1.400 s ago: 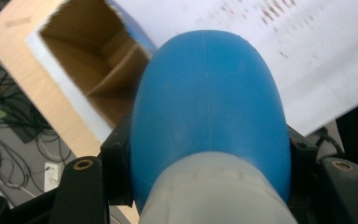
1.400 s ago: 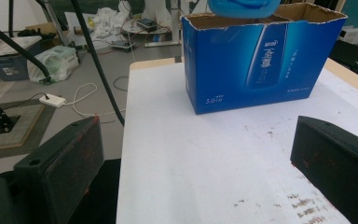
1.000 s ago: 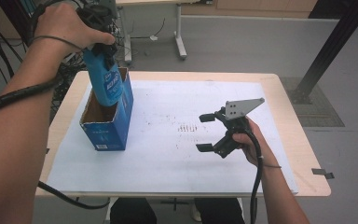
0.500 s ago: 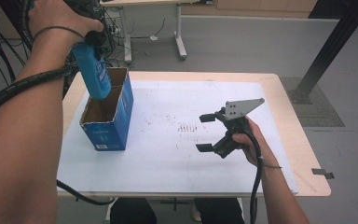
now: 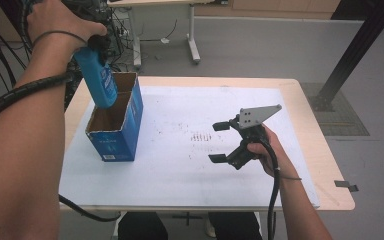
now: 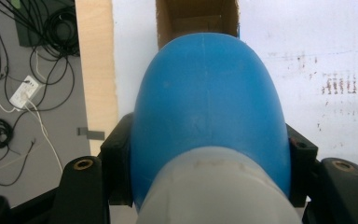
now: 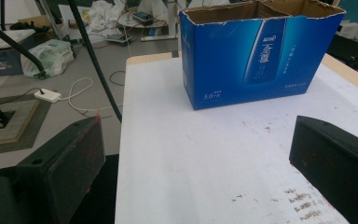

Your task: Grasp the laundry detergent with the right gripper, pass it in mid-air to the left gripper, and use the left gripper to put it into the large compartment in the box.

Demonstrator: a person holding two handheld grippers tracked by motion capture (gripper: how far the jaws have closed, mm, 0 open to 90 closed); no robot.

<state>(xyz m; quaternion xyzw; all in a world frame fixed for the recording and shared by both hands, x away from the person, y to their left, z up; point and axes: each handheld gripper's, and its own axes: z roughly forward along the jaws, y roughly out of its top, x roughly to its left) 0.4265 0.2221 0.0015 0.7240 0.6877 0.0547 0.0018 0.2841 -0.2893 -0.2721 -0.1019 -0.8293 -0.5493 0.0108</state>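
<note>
Items counted: one blue plastic bottle [image 5: 99,80], one open-topped blue cardboard box [image 5: 116,134], one white sheet [image 5: 190,165] covering the tabletop [image 5: 310,115], two grippers.

Left gripper [image 5: 96,44]: jaws closed on the blue plastic bottle. In the left gripper view the bottle [image 6: 209,116] sits squarely between the two black jaws, its blue shoulder pressed on both sides and a pale, whitish part nearest the camera, probably the cap end. The bottle hangs below the jaws, slightly tilted, with its far end at or just inside the mouth of the box; how deep it reaches cannot be told. The brown interior of the box [image 6: 198,18] lies directly beyond the bottle.

Right gripper [image 5: 221,142]: jaws standing wide apart, nothing between them, above the white sheet. The box [image 7: 261,51] stands ahead of these jaws, well apart from them.
</note>
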